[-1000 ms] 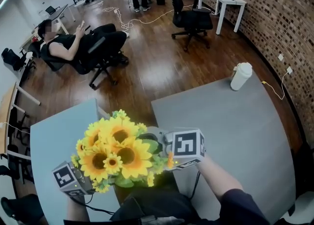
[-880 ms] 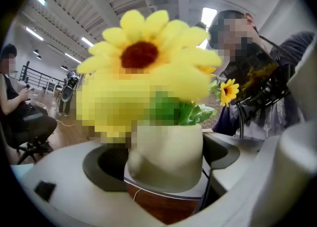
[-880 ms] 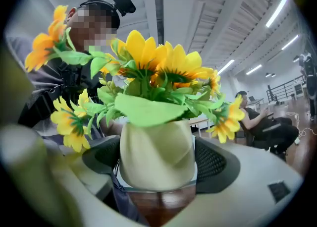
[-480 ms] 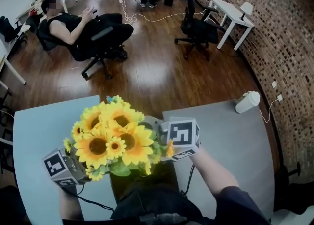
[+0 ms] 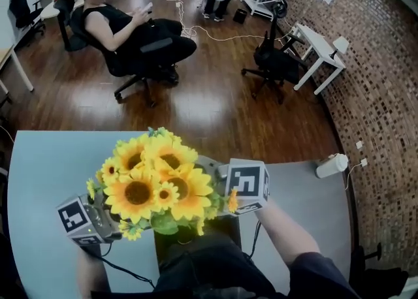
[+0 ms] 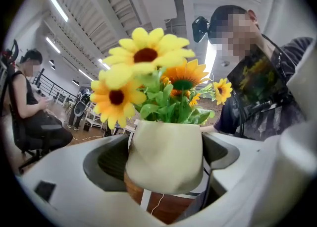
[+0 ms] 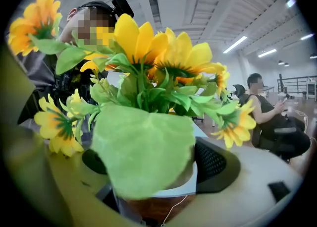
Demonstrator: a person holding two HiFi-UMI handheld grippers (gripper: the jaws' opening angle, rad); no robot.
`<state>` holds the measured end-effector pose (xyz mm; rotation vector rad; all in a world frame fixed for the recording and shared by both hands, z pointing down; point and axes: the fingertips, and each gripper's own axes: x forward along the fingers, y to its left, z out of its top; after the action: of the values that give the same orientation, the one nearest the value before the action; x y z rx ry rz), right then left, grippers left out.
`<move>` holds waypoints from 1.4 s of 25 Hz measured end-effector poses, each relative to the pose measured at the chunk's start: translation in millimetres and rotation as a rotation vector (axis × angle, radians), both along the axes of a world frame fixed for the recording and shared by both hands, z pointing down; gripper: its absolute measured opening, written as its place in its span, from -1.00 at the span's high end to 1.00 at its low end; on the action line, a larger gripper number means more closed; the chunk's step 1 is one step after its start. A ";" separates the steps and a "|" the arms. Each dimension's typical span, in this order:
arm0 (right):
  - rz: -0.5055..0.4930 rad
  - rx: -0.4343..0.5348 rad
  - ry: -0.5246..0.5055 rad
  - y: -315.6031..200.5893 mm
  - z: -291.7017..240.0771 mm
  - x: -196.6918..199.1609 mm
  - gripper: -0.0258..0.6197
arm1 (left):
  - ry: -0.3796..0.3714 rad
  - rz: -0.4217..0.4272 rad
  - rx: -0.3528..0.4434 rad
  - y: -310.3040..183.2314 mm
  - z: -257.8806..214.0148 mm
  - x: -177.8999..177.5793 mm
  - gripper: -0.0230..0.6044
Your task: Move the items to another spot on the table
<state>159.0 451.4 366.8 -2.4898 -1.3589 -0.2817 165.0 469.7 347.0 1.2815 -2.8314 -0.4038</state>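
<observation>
Left gripper view shows the left tongs (image 6: 166, 164) pinching a cream flowerpot (image 6: 166, 154). The pot fills the gap between the two pale jaws, and its sides touch the dark pads (image 6: 106, 159) on both sides. Sunflowers (image 6: 146, 57) and green foliage rise upright out of it. Behind them is the torso of the person holding the tools, in a dark printed shirt (image 6: 257, 87). A seated person (image 6: 29, 117) is at the far left.

In the right gripper view the right tongs (image 7: 151, 171) close on the same flowerpot from the opposite side. A broad green leaf (image 7: 143, 146) hangs in front of the pot and covers most of it. A strip of the cream wall shows at the leaf's right edge, lying against the dark pad there. The contact at the other jaw is hidden behind the leaf.

The head view has the bouquet standing upright between the two tools, held up off the desk. It sits over the near edge of the left grey desk (image 5: 46, 173) and the gap before the right grey desk (image 5: 313, 206). A white bottle (image 5: 332, 164) stands at the far right edge of the right desk, well apart from the flowers. Beyond the desks lies a wooden floor (image 5: 196, 108), where the seated person reclines in a black office chair (image 5: 140, 56). Another black chair (image 5: 274, 66) stands beside a white table (image 5: 320, 46) near the brick wall (image 5: 379, 82)
</observation>
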 end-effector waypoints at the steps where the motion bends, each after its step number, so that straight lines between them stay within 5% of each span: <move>1: -0.007 0.005 -0.008 -0.4 0.5 -1.4 -0.54 | -0.003 -0.004 -0.006 -1.2 1.2 -1.4 -0.60; 21: -0.125 -0.007 -0.033 129.7 6.5 2.6 -0.54 | -0.039 -0.125 -0.024 128.8 3.8 5.9 -0.61; 28: -0.145 0.009 -0.031 134.2 25.1 -62.1 -0.53 | 0.043 -0.122 -0.062 128.9 29.3 -62.2 -0.61; 35: -0.089 -0.092 0.081 131.3 9.7 -151.0 -0.53 | 0.111 -0.078 -0.061 124.0 21.8 -151.7 -0.61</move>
<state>8.0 582.6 376.6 -2.6115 -1.2581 -0.1389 13.2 593.7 368.9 1.1043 -2.7848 -0.3746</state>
